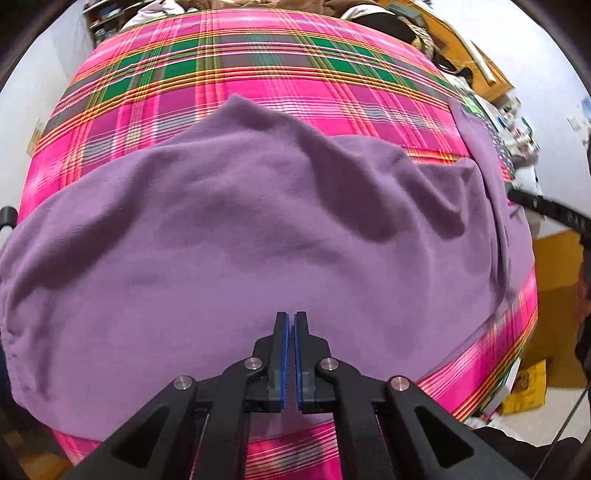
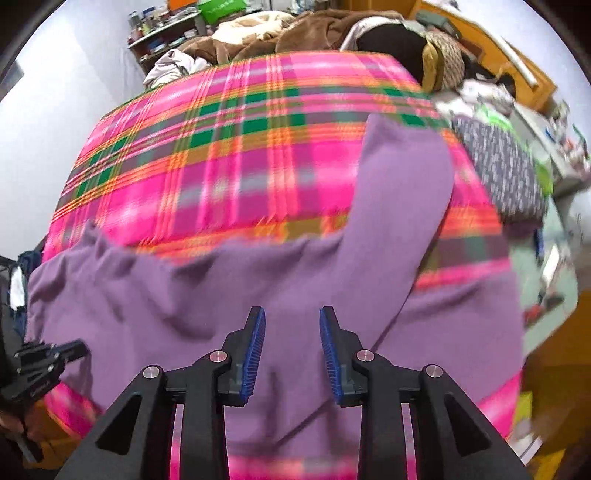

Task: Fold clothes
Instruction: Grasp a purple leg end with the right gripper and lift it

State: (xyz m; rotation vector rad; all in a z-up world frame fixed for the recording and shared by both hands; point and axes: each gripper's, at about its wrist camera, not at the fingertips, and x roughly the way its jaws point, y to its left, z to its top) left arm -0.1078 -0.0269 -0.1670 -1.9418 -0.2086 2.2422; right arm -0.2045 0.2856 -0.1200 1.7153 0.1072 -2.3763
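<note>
A purple long-sleeved garment (image 1: 258, 221) lies spread and wrinkled over the near half of a pink and green plaid cover (image 1: 258, 62). My left gripper (image 1: 291, 317) points down over the garment's near part. Its blue pads are shut together, and no cloth shows between them. In the right wrist view the garment (image 2: 258, 288) has one sleeve (image 2: 402, 184) running away over the plaid cover (image 2: 221, 147). My right gripper (image 2: 291, 314) hangs open above the cloth near the sleeve's root, nothing between its fingers. The left gripper (image 2: 70, 349) shows at the lower left edge there.
Heaped brown and white clothes (image 2: 295, 29) lie beyond the plaid's far edge. A dark patterned cloth (image 2: 506, 173) sits at the right side, wooden furniture (image 2: 517, 62) behind it. A cluttered shelf (image 2: 162, 26) stands at the back left. A yellow box (image 1: 524, 391) is on the floor, right.
</note>
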